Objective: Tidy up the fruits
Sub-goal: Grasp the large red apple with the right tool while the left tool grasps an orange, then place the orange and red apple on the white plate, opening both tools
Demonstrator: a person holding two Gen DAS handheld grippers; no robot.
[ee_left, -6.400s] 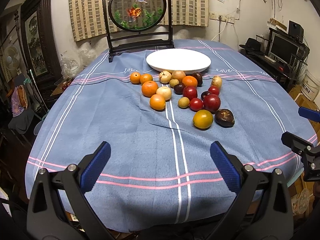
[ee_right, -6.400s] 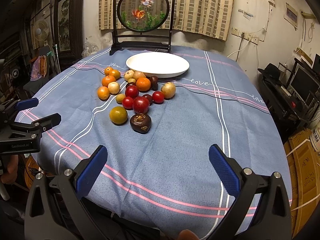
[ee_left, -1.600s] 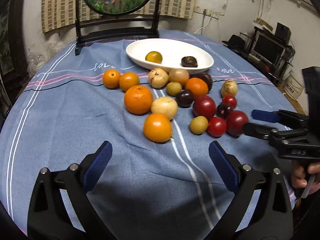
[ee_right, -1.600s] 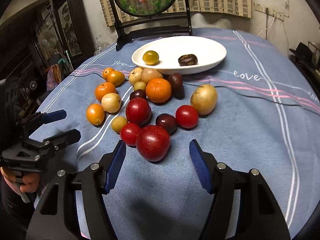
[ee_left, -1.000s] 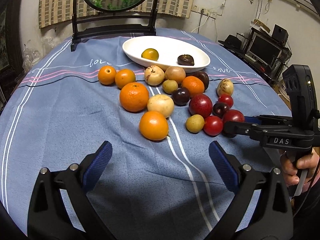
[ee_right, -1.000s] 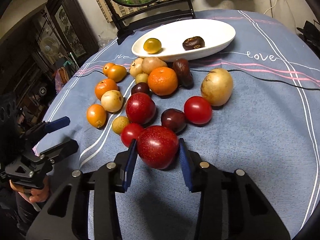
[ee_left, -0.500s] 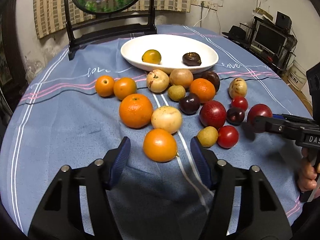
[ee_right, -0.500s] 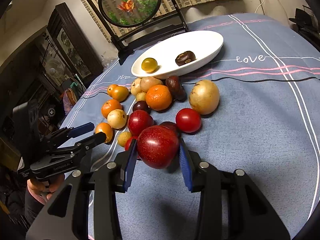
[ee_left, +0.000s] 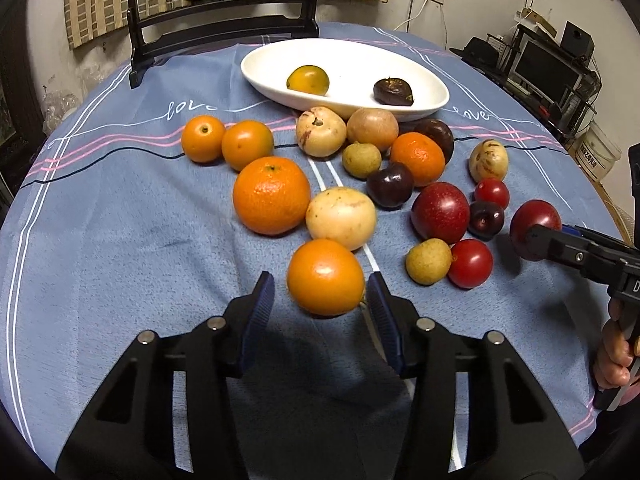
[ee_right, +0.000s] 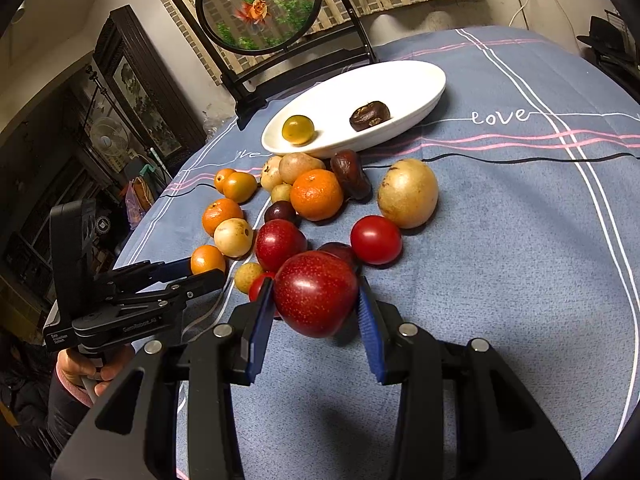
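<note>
- My left gripper (ee_left: 322, 310) has a smooth round orange fruit (ee_left: 325, 277) between its blue pads; the jaws are closing, the right pad right at the fruit's skin and a sliver of cloth showing beside the left pad, so I read them as not yet pinching.
- That orange fruit sits on the blue striped tablecloth (ee_left: 120, 240) at the near edge of the heap, just in front of a pale yellow round fruit (ee_left: 341, 217).
- My right gripper (ee_right: 316, 312) has its jaws pinched on a big dark red speckled plum (ee_right: 316, 293), both blue pads tight against its sides.
- In the left view the same plum shows in those jaws to the right of the heap, apart from the other fruit.
- Behind the orange fruit lie a large dimpled tangerine (ee_left: 271, 195), two small oranges (ee_left: 226, 144), a second dark red plum (ee_left: 440, 213), two cherry-red tomatoes (ee_left: 470, 263) and a small tan fruit (ee_left: 429, 261).
- Further back is the white oval ceramic dish (ee_left: 432, 80) holding a yellow-green round fruit (ee_left: 308, 79) and a wrinkled dark brown fruit (ee_left: 393, 91), well apart.
- Beyond the dish stands a round glass goldfish panel in a black frame (ee_right: 260, 4).
- A hand (ee_right: 86, 364) grips the left handle.
</note>
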